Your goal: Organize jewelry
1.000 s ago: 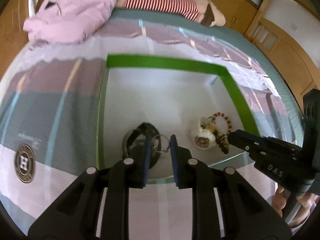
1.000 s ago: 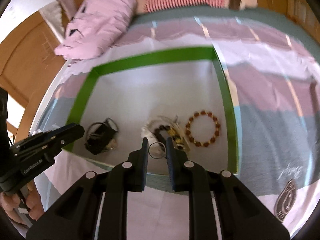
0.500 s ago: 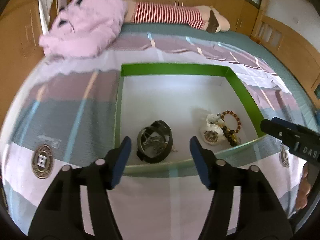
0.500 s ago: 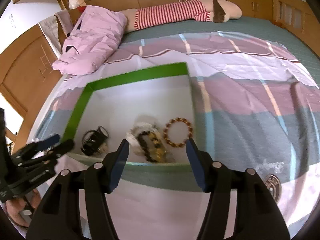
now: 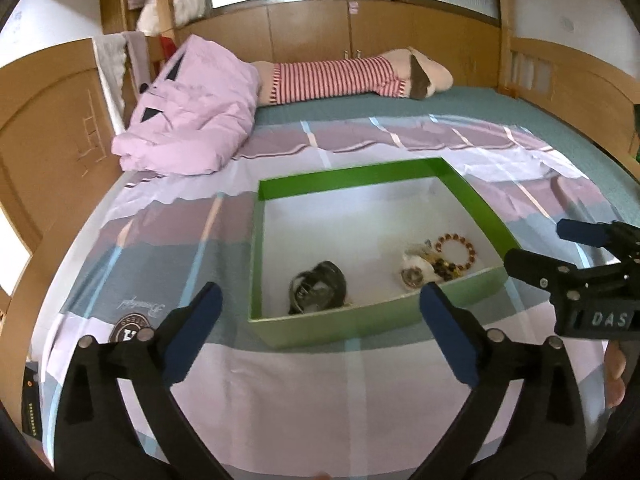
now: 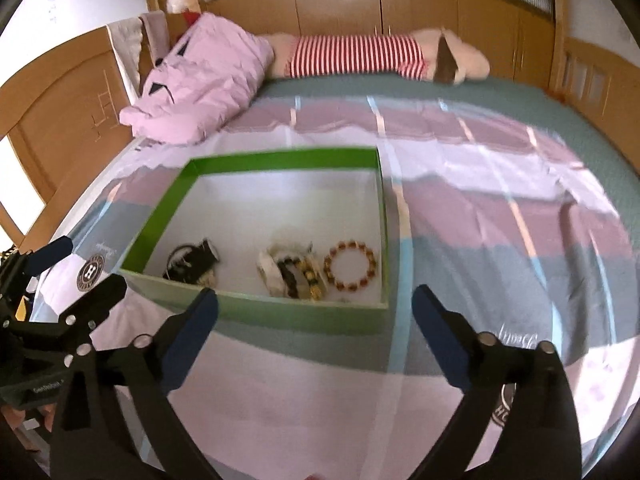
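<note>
Green box (image 5: 372, 320) with white floor sitting on striped bedsheet (image 5: 304, 392), open top. Inside box, near front wall: dark bracelet bundle (image 5: 318, 288) toward box's left side; white-and-dark jewelry heap (image 5: 420, 270) toward box's right side; reddish bead bracelet (image 5: 456, 252) just beside heap, lying flat, close to box's right wall. Same layout from right wrist: box (image 6: 280, 312), dark bundle (image 6: 192, 262), heap (image 6: 290, 270), bead bracelet (image 6: 351, 266) touching or nearly touching heap, hard to tell which. Rear half of box floor bare. Left gripper (image 5: 320, 328) spread wide, blue pads (image 5: 192, 336) well apart, nothing between them, held in front of box, short of its front wall. Right gripper (image 6: 314, 328) likewise wide apart, nothing gripped, also in front of box, slightly toward its right end. Right gripper also seen at right edge of left view (image 5: 572, 264), beside box's right front corner; left gripper at left edge of right view (image 6: 68, 292), beside box's left front corner. Fingers of a hand (image 5: 616, 372) visible under that tool. Pink folded quilt (image 5: 192, 112) and striped plush toy (image 5: 340, 78) far behind box, near wooden headboard cabinets (image 5: 304, 32). Round logo print (image 5: 130, 328) on sheet left of box.
</note>
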Available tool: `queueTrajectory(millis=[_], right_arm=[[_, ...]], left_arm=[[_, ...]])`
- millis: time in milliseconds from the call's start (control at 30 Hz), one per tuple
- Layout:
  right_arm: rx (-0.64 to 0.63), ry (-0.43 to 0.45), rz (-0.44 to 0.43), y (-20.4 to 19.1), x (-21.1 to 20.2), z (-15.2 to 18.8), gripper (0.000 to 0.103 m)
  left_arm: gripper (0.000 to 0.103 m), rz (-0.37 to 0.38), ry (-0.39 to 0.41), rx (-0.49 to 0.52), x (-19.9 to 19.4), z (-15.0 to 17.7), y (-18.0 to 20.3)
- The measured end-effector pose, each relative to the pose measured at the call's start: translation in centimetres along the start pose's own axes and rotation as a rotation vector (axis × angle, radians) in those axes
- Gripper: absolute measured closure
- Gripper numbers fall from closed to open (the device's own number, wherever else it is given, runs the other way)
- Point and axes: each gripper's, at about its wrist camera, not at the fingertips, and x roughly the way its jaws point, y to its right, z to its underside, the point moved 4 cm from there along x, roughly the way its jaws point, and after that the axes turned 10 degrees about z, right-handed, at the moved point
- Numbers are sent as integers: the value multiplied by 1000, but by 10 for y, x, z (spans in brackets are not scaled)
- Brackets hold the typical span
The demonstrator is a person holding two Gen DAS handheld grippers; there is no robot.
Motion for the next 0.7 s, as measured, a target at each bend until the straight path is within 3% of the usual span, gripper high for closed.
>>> queueTrajectory(millis=[400,700], right_arm=[[6,-25,19,-19,11,-11,2],[-2,-24,34,-21,13,-9,2]], left_arm=[[2,40,-41,-58,5,0,-10],[2,29,-42,-52,6,1,-10]])
